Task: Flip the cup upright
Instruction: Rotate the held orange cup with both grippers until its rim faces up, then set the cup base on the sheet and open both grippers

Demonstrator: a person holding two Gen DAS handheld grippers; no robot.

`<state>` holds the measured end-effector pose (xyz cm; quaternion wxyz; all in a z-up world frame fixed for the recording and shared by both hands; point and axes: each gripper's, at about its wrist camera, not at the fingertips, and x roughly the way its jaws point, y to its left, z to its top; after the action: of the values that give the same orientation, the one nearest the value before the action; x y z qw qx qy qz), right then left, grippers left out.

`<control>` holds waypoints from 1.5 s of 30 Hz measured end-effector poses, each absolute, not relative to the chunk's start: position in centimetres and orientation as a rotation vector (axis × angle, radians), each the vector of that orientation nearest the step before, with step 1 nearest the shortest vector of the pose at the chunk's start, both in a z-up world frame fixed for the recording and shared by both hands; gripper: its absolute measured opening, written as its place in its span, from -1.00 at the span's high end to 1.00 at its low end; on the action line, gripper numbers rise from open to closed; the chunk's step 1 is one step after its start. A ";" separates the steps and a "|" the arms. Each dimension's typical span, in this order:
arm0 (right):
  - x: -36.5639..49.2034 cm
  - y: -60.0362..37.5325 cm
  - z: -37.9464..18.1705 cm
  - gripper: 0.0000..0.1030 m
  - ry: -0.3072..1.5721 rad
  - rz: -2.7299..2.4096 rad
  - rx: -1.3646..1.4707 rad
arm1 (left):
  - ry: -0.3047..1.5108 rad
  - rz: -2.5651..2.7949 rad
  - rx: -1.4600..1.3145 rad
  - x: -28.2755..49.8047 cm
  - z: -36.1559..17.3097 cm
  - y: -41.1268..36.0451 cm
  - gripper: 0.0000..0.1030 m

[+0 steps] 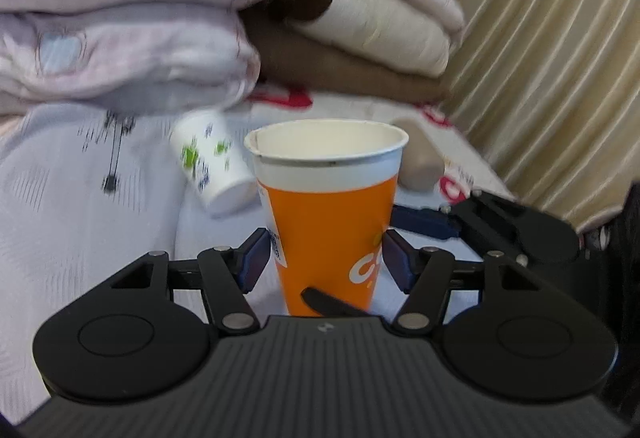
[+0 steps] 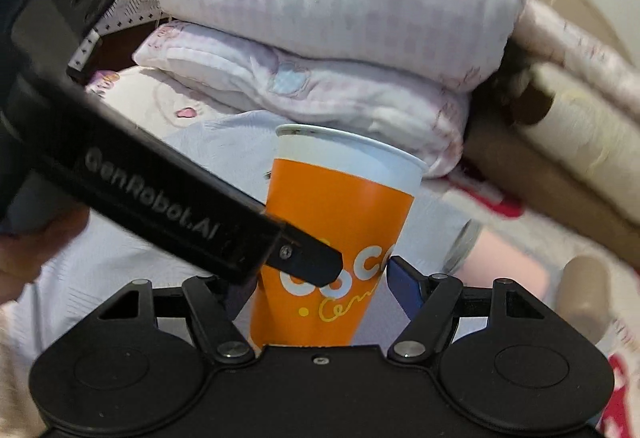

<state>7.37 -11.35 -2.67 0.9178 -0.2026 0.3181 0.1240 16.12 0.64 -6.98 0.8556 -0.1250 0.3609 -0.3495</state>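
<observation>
An orange paper cup (image 1: 332, 222) with a white rim stands upright, mouth up, on the pale bedsheet. My left gripper (image 1: 326, 262) straddles its lower half, blue pads close to or touching both sides. In the right wrist view the same cup (image 2: 340, 230) stands between my right gripper's (image 2: 316, 290) fingers, which also sit close at its sides. The left gripper's black body (image 2: 160, 194) crosses in front of the cup there. The right gripper's finger (image 1: 424, 218) shows behind the cup in the left wrist view.
A white cup with green print (image 1: 212, 162) lies on its side behind the orange cup. Folded pink quilts (image 2: 320, 38) and brown and cream blankets (image 1: 360, 38) are stacked at the back. A beige curtain (image 1: 560, 58) hangs at right. A beige cup (image 2: 584, 294) lies right.
</observation>
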 end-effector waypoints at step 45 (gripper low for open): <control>7.7 -11.6 -5.5 -0.52 0.664 -0.004 -0.407 | 0.757 -0.853 -0.232 15.2 -9.2 -1.7 -0.12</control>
<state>7.68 -11.63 -5.46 0.9252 -0.1983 0.3237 -0.0021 15.18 -1.70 -9.19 0.8354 -0.1095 0.3576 -0.4028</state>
